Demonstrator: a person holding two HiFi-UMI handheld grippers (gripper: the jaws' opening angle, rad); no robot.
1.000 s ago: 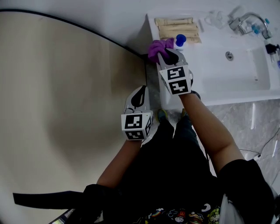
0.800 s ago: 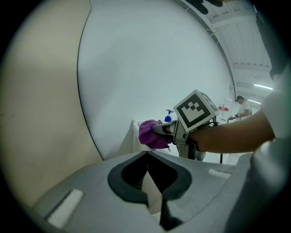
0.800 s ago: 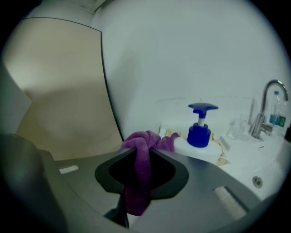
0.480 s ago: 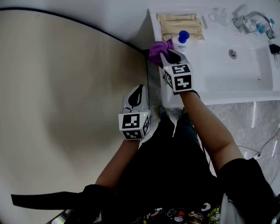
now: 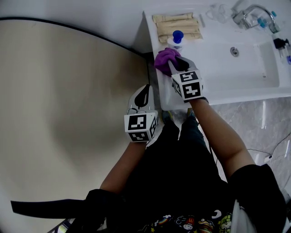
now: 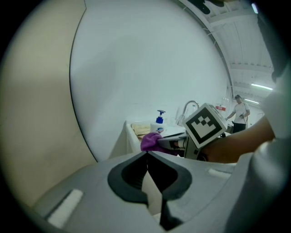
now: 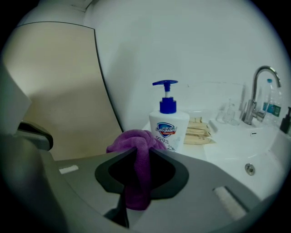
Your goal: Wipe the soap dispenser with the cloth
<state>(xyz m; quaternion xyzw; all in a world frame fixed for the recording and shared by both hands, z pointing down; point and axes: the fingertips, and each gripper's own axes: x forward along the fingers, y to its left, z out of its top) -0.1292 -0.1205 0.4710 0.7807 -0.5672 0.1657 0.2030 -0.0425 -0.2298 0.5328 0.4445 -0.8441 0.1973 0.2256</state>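
A white soap dispenser (image 7: 169, 125) with a blue pump head (image 5: 178, 35) stands on the left end of the white sink counter (image 5: 213, 27). My right gripper (image 5: 175, 61) is shut on a bunched purple cloth (image 7: 136, 150), which sits just in front of the bottle, close to its lower side (image 5: 164, 59). My left gripper (image 5: 144, 95) hangs lower and to the left, off the counter, its jaws shut with nothing between them (image 6: 146, 157). In the left gripper view the dispenser (image 6: 158, 125) and the cloth (image 6: 151, 142) show beyond the jaws.
Folded beige towels (image 5: 178, 26) lie behind the dispenser. The basin (image 5: 245, 59) with its drain and a chrome tap (image 5: 243, 13) fill the counter's right side, with small bottles by the tap. A curved beige wall panel (image 5: 68, 104) lies left of the sink.
The right gripper with the cloth has drawn back a little from the dispenser towards the counter's front edge. The left gripper has hardly moved.
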